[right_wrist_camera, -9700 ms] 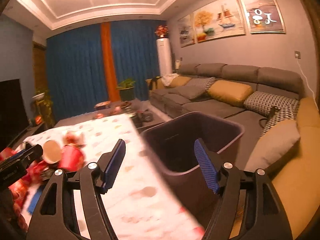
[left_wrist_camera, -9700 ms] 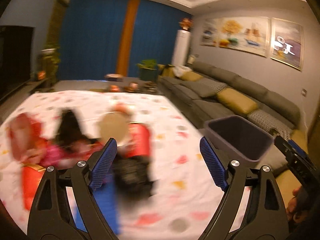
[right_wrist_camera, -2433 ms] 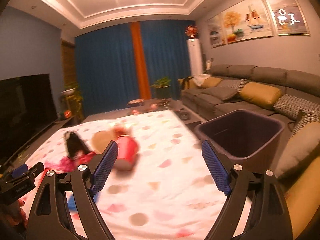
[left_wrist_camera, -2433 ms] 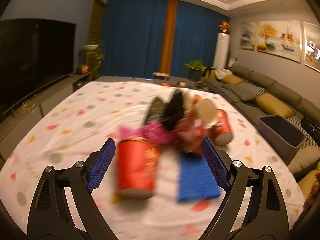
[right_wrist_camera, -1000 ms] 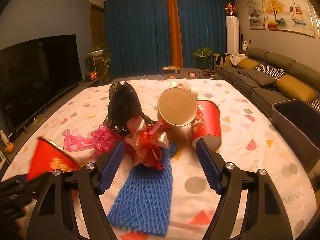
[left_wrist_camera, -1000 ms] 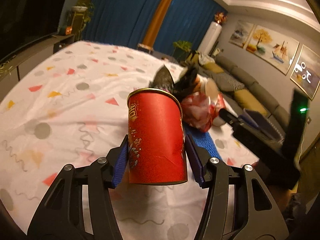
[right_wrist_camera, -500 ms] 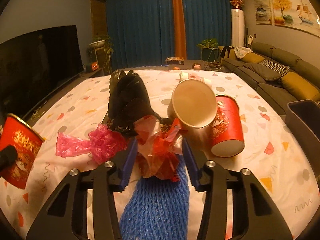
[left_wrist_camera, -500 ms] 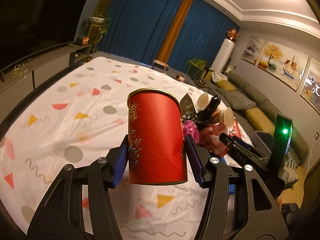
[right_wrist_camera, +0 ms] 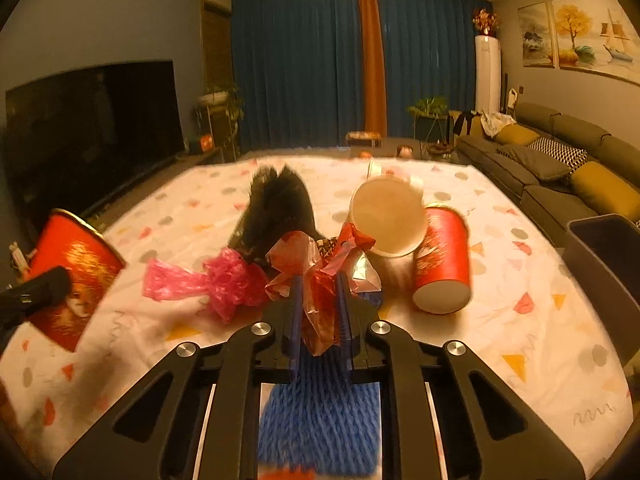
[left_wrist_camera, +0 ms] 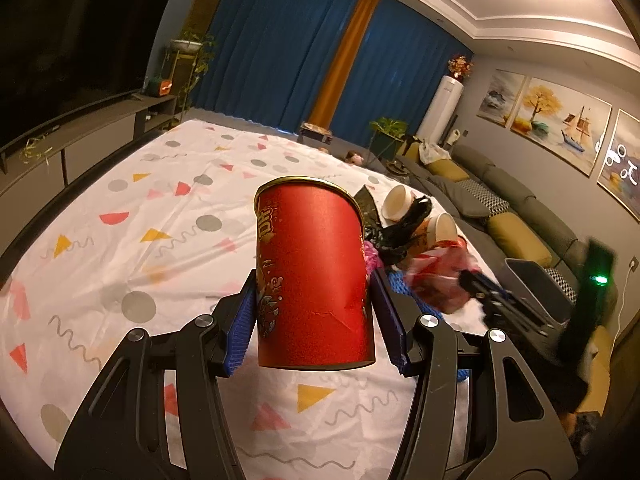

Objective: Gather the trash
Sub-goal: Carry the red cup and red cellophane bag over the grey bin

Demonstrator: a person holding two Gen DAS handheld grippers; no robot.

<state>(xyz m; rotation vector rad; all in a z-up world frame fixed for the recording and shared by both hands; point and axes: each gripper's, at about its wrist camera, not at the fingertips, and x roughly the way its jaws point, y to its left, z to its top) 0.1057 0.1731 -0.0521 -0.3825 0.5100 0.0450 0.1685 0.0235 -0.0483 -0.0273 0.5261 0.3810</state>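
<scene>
Quickly: my left gripper (left_wrist_camera: 316, 320) clamps the red cup (left_wrist_camera: 314, 276) above the tablecloth (left_wrist_camera: 120, 240); only right wrist shows my right gripper (right_wrist_camera: 320, 312), just closing, pinching the red wrapper (right_wrist_camera: 316, 276).

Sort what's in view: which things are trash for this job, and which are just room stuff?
Job:
red cup, held in left gripper
red plastic wrapper, pinched in right gripper
pink wrapper
black bag
blue foam net
lying red cup
paper cup
bin

Not job:
TV
sofa
curtains
</scene>
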